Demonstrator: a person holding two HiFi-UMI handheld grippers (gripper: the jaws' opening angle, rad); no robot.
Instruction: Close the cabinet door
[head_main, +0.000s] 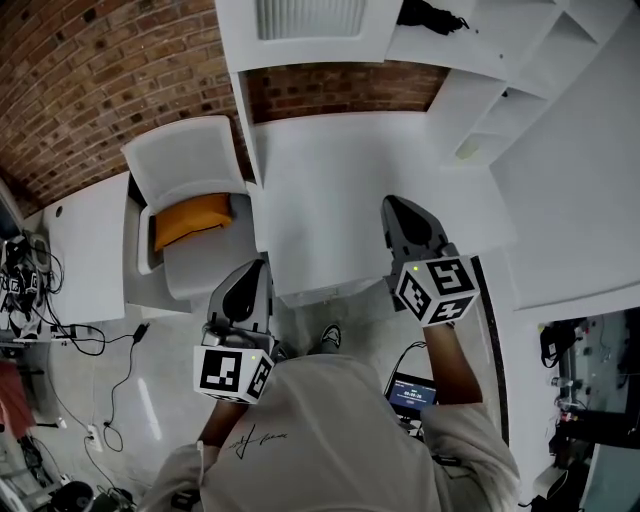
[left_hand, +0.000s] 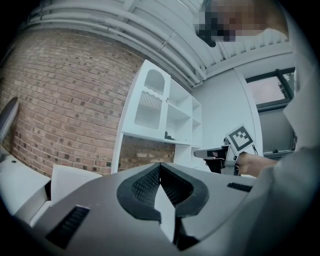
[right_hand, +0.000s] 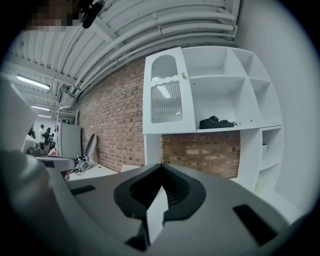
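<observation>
Cabinet door (right_hand: 165, 92): upper left bay of the white shelf unit (right_hand: 235, 100), above the worktop (head_main: 340, 190). It seems to stand out from the frame, though I cannot be sure of that.

Right gripper view only: the door's arched pane over a ribbed glass panel, and a small knob (right_hand: 183, 75) at its right edge. A black bundle (right_hand: 217, 122) lies on the open shelf beside it.

Head view only: a moulded white chair (head_main: 185, 165) with an orange cushion (head_main: 192, 220) left of the worktop, and cables (head_main: 60, 330) on the glossy floor.

Left gripper (head_main: 255, 268): jaws together, ridged black pads meeting at the tips, nothing between. Right gripper (head_main: 392, 205): the same, tips together and empty.

Both hang over the near edge of the worktop, well apart from the door. Rough red brick wall (head_main: 90, 80) behind; the smooth worktop lies between the person and the shelves.
</observation>
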